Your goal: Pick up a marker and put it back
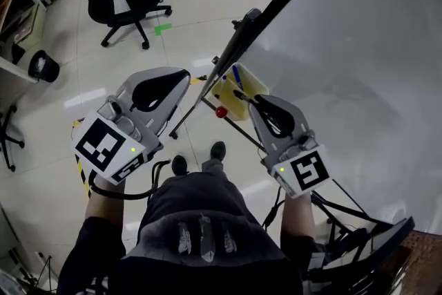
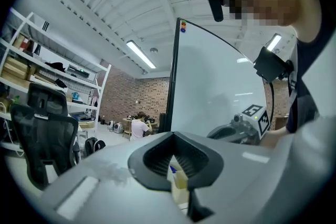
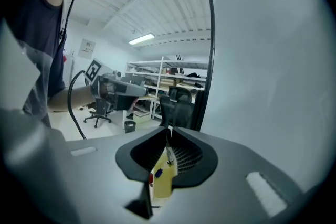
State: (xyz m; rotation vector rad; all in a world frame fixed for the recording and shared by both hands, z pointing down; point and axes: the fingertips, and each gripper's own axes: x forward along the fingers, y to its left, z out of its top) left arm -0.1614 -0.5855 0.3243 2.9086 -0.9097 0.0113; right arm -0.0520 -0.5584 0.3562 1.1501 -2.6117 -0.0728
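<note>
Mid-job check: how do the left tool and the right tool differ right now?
Grip: the left tool has its jaws closed on nothing, while the right tool pinches a dark marker at its tips.
Place: the left tool hangs off to the side, clear of the yellow tray, while the right tool's tip sits at that tray, beside the whiteboard.
Shared: both have the same grey build and are angled toward the tray.

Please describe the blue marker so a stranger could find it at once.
Look at the big whiteboard; a yellow tray sits at its lower edge. The blue marker lies in that tray. It is the only blue one there, unlike the dark marker held by the right gripper.
</note>
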